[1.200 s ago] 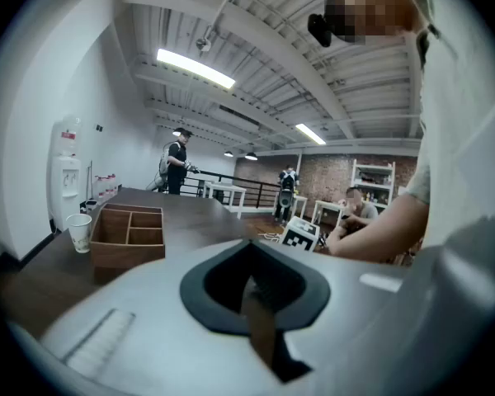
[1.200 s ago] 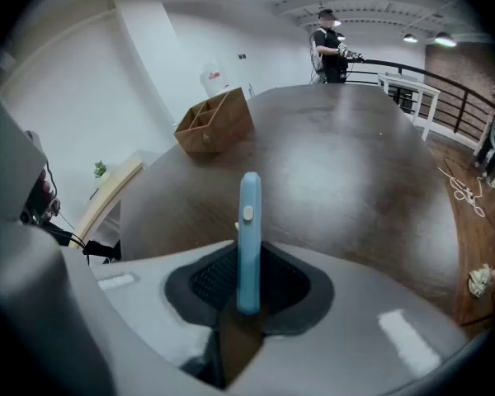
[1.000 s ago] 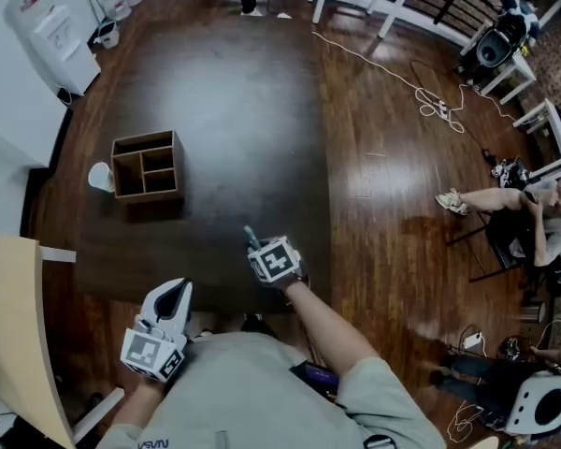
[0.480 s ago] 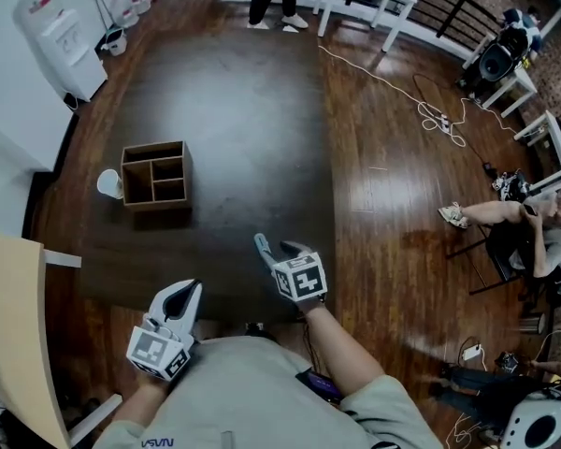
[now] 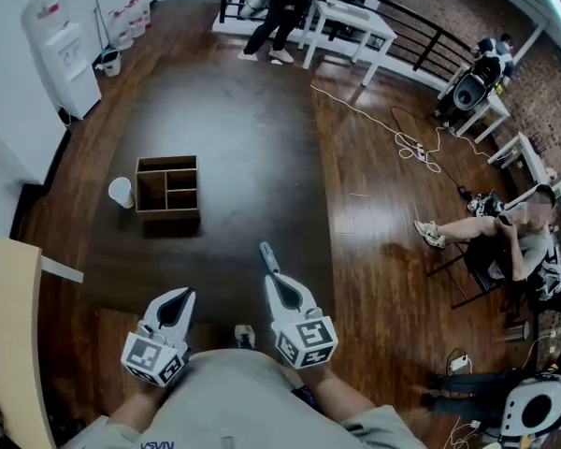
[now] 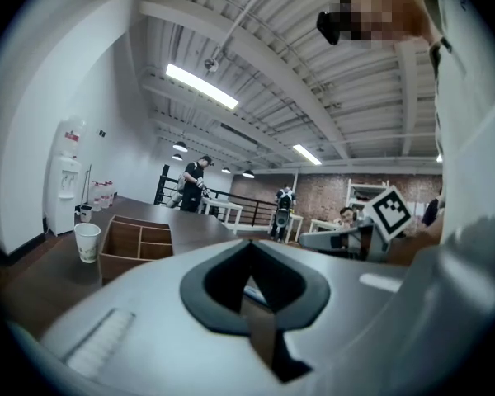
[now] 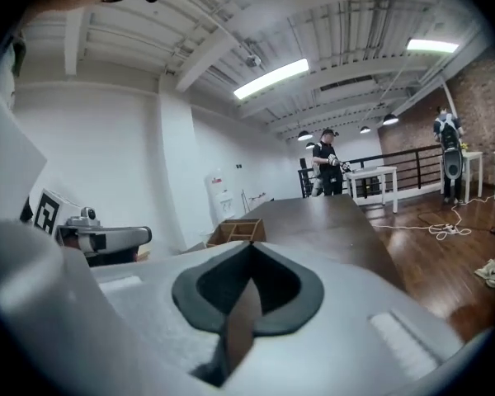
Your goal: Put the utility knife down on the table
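The utility knife [image 5: 266,256], a slim grey-blue handle, lies on the dark table [image 5: 234,129] near its front edge. My right gripper [image 5: 277,282] hovers above and just behind the knife, lifted off the table. Its jaws are shut with nothing between them, as the right gripper view [image 7: 249,246] also shows. My left gripper [image 5: 177,296] is held near the body at the front left, off the table, and its jaws [image 6: 249,246] meet with nothing in them. Neither gripper view shows the knife.
A wooden box with compartments [image 5: 168,193] and a paper cup [image 5: 121,192] stand at the table's left. A water dispenser [image 5: 61,45] is by the left wall. White tables, a railing, a floor cable [image 5: 393,120] and several people are to the far side and right.
The right gripper opened, left the knife lying on the table, rose and drew back toward the body, then shut. The left gripper has barely shifted.
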A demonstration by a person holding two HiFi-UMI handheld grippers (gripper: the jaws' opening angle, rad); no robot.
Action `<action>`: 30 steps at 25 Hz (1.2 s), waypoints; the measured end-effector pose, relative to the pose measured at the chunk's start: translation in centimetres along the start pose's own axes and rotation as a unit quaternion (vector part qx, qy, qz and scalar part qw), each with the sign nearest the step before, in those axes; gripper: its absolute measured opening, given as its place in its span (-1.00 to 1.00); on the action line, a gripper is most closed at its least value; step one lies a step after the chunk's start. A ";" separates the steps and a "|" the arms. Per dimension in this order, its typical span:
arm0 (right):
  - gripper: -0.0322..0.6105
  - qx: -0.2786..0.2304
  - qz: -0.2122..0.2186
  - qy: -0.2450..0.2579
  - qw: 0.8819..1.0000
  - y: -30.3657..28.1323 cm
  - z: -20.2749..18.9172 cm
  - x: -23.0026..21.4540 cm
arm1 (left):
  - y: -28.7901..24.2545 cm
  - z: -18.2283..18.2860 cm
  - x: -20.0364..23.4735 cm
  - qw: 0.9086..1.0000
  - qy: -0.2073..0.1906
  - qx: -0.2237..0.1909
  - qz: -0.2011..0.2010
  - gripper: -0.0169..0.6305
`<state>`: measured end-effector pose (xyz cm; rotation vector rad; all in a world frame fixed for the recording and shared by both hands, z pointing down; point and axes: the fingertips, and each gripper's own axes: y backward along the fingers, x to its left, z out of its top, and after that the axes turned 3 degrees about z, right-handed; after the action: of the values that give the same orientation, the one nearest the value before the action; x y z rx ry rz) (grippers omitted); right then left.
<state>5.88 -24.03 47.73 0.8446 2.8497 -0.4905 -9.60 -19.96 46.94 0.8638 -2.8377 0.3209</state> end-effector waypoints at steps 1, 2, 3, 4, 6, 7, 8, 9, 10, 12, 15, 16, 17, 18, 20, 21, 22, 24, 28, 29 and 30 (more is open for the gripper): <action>-0.89 -0.012 -0.006 0.003 1.000 0.6 0.5 0.8 | 0.6 0.4 0.1 1.000 -0.001 -0.007 -0.002 -0.96; -0.89 -0.023 -0.012 0.004 1.000 1.2 1.0 1.5 | 1.2 0.9 0.0 1.000 -0.003 -0.015 -0.005 -0.96; -0.89 -0.032 -0.018 0.005 0.999 1.9 1.4 2.2 | 1.9 1.5 -0.2 1.000 -0.004 -0.024 -0.010 -0.96; -0.89 -0.038 -0.023 0.005 0.999 2.6 1.8 3.0 | 2.8 2.1 -0.6 0.999 -0.005 -0.032 -0.016 -0.96; -0.89 -0.049 -0.031 0.005 0.998 4.3 2.2 4.8 | 4.6 3.0 -1.5 0.998 -0.008 -0.048 -0.030 -0.96; -0.89 -0.054 -0.036 0.004 0.998 5.2 2.4 5.6 | 5.6 3.3 -2.1 0.998 -0.008 -0.054 -0.037 -0.96; -0.89 -0.059 -0.042 0.004 0.997 6.3 2.7 6.5 | 6.5 3.5 -2.7 0.997 -0.008 -0.059 -0.045 -0.97; -0.89 -0.065 -0.047 0.003 0.997 7.3 2.9 7.3 | 7.4 3.6 -3.3 0.997 -0.008 -0.063 -0.052 -0.97; -0.89 -0.070 -0.052 0.003 0.996 8.3 3.0 8.1 | 8.3 3.6 -3.8 0.996 -0.009 -0.064 -0.059 -0.97; -0.89 -0.077 -0.058 0.008 0.995 9.9 2.9 9.7 | 9.6 3.2 -4.7 0.995 -0.013 -0.064 -0.070 -0.97; -0.89 -0.077 -0.059 0.019 0.995 12.1 2.3 11.3 | 11.2 2.3 -6.4 0.995 -0.016 -0.065 -0.078 -0.97; -0.89 -0.078 -0.057 0.021 0.995 12.8 2.3 11.6 | 11.7 2.1 -7.0 0.995 -0.017 -0.066 -0.079 -0.97; -0.89 -0.082 -0.054 0.023 0.995 13.5 2.3 11.9 | 12.1 2.1 -7.7 0.994 -0.018 -0.067 -0.078 -0.97; -0.89 -0.086 -0.051 0.025 0.995 14.2 2.4 12.2 | 12.5 2.1 -8.3 0.994 -0.020 -0.069 -0.078 -0.98; -0.89 -0.091 -0.046 0.031 0.994 15.6 2.1 12.7 | 13.3 2.0 -9.5 0.994 -0.021 -0.071 -0.076 -0.98; -0.89 -0.093 -0.043 0.033 0.994 16.3 1.8 12.9 | 13.6 1.8 -10.1 0.994 -0.022 -0.073 -0.075 -0.98; -0.89 -0.095 -0.039 0.033 0.994 17.1 1.5 13.0 | 13.9 1.7 -10.8 0.994 -0.022 -0.074 -0.074 -0.98; -0.89 -0.099 -0.031 0.036 0.994 18.9 0.9 13.3 | 14.5 1.5 -12.5 0.994 -0.021 -0.078 -0.074 -0.98; -0.89 -0.102 -0.015 0.043 0.994 22.7 -0.8 13.5 | 15.1 0.9 -16.6 0.993 -0.014 -0.086 -0.075 -0.98; -0.89 -0.099 -0.009 0.042 0.994 23.7 -1.4 13.5 | 15.3 0.7 -17.8 0.994 -0.012 -0.086 -0.073 -0.98; -0.89 -0.094 -0.003 0.041 0.995 24.6 -2.0 13.6 | 15.6 0.3 -19.0 0.994 -0.011 -0.085 -0.070 -0.98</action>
<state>7.96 3.07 40.07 0.8396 2.9146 -0.1868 -2.84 2.68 40.19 1.0285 -2.7544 0.0519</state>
